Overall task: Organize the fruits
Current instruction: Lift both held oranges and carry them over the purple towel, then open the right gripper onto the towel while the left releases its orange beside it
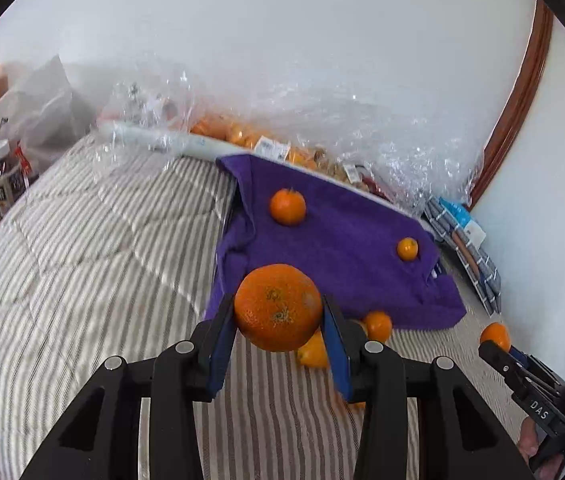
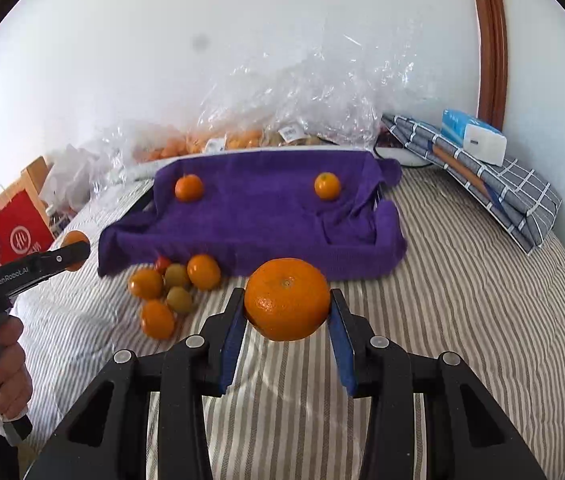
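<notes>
Bed (image 2: 462, 280): striped quilt, carries everything below.

Purple towel (image 2: 258, 216): draped over a low tray-like form at the far side of the bed; two small oranges (image 2: 189, 187) rest on it, well apart.

Clear plastic bags (image 2: 282, 92): heaped against the wall behind the towel, more fruit inside.

Left gripper (image 1: 278, 312): angled down over the bed, blue-padded fingers (image 1: 220, 344) clamped on a large orange (image 1: 278, 306), held clear of the quilt. The person's hand (image 2: 0, 364) wraps its handle.

Right gripper (image 2: 287, 304): same downward tilt, fingers clamped on a second orange (image 2: 287, 299).

Loose fruit pile (image 2: 174, 288): oranges plus smaller greenish pieces, possibly unripe citrus, just beside the towel's near edge.
</notes>
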`<state>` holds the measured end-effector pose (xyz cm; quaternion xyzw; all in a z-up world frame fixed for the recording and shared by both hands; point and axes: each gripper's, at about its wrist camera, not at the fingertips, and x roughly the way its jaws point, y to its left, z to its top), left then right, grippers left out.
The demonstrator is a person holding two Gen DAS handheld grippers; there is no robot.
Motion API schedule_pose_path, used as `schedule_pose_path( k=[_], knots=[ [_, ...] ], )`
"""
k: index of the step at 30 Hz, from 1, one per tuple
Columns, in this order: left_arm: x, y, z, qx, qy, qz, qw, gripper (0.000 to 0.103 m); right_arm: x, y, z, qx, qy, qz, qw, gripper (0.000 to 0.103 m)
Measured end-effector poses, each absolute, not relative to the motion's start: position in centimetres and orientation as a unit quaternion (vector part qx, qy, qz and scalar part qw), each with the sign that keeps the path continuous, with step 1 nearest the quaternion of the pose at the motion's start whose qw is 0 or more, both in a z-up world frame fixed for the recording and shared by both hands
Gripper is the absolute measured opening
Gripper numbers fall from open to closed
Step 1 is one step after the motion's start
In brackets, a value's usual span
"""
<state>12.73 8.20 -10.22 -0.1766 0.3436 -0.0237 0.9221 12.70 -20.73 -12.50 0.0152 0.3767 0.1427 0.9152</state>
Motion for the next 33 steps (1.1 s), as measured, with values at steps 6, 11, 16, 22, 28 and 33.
schedule_pose_path(
  k=[6,11,16,22,28,33],
  knots=[
    [16.0,7.9,-8.3,-0.167,0.327,-0.02,0.93,0.04,16.6,-20.5,-11.6,0.021,0.363,0.127,0.923,0.04],
    [19.4,7.2,-8.3,-0.159,0.327,-0.02,0.931,0.039,19.8,-20.5,-11.2,0.03,0.354,0.126,0.926,0.04],
    [22.6,6.5,-9.4,-0.171,0.333,-0.022,0.927,0.039,22.9,-20.2,-11.5,0.024,0.348,0.121,0.929,0.04],
    [24.0,6.2,-11.9,-0.163,0.346,-0.016,0.924,0.04,25.5,-19.9,-13.9,0.017,0.362,0.115,0.925,0.04],
    [24.6,5.6,-13.3,-0.153,0.373,-0.014,0.915,0.04,26.2,-19.9,-15.7,0.023,0.386,0.116,0.915,0.04],
    [24.7,5.9,-13.7,-0.166,0.38,-0.016,0.91,0.04,26.3,-19.9,-17.0,0.017,0.401,0.107,0.91,0.04]
  ],
)
